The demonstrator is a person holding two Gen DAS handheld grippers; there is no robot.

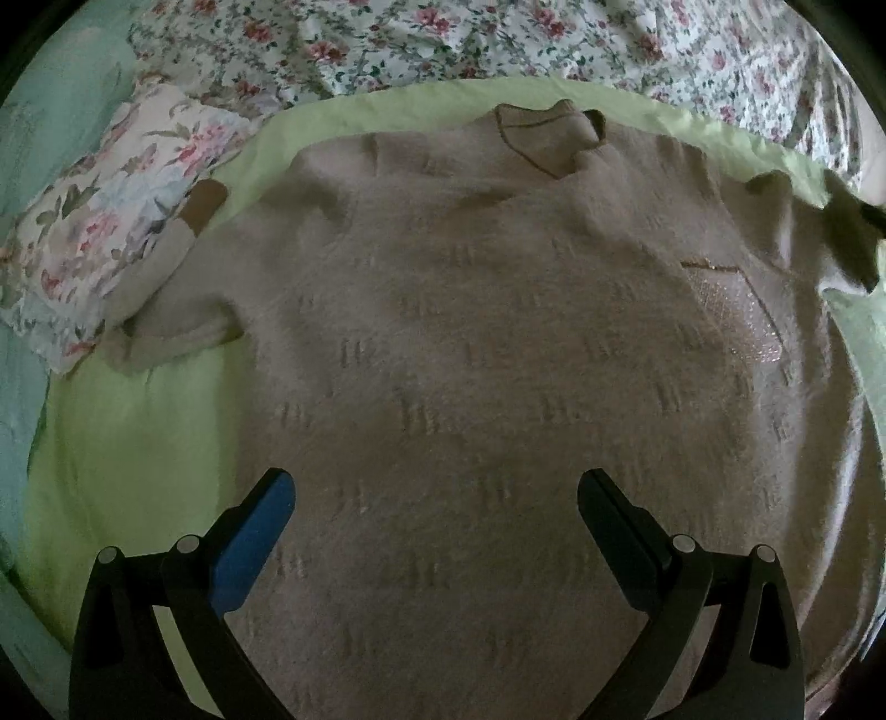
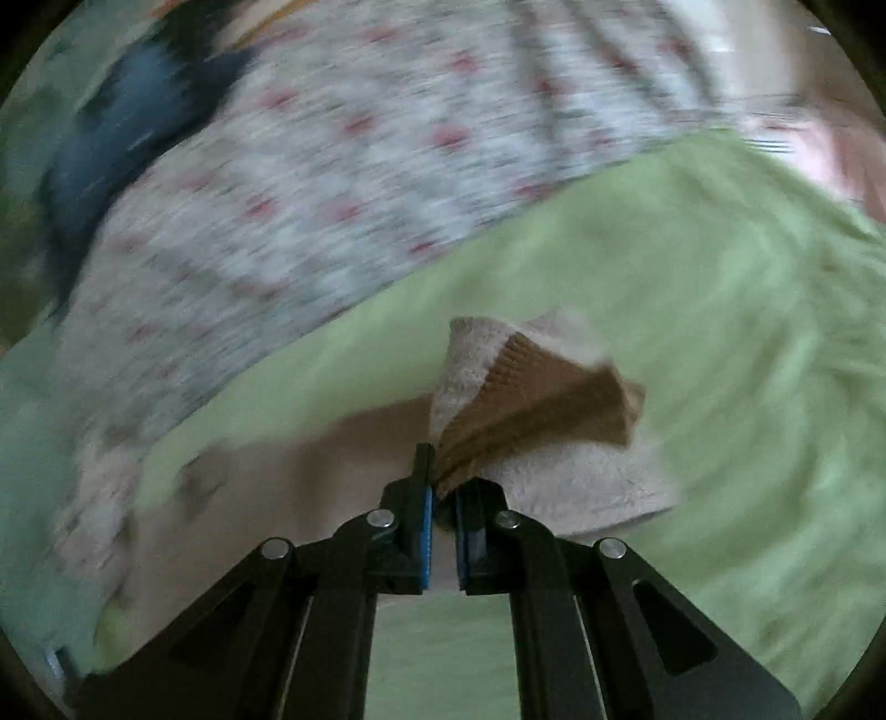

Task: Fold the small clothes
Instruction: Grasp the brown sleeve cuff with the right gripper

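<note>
A beige knitted sweater lies spread flat on a green sheet, collar at the far side. Its left sleeve with a brown cuff lies over a floral pillow. My left gripper is open and empty, hovering above the sweater's lower body. In the right wrist view my right gripper is shut on the brown ribbed cuff of the other sleeve, holding it lifted above the green sheet. That view is motion-blurred.
A floral pillow lies at the left. A floral bedspread covers the far side and shows in the right wrist view. A dark blue item lies at the far left there. Pale teal fabric borders the left.
</note>
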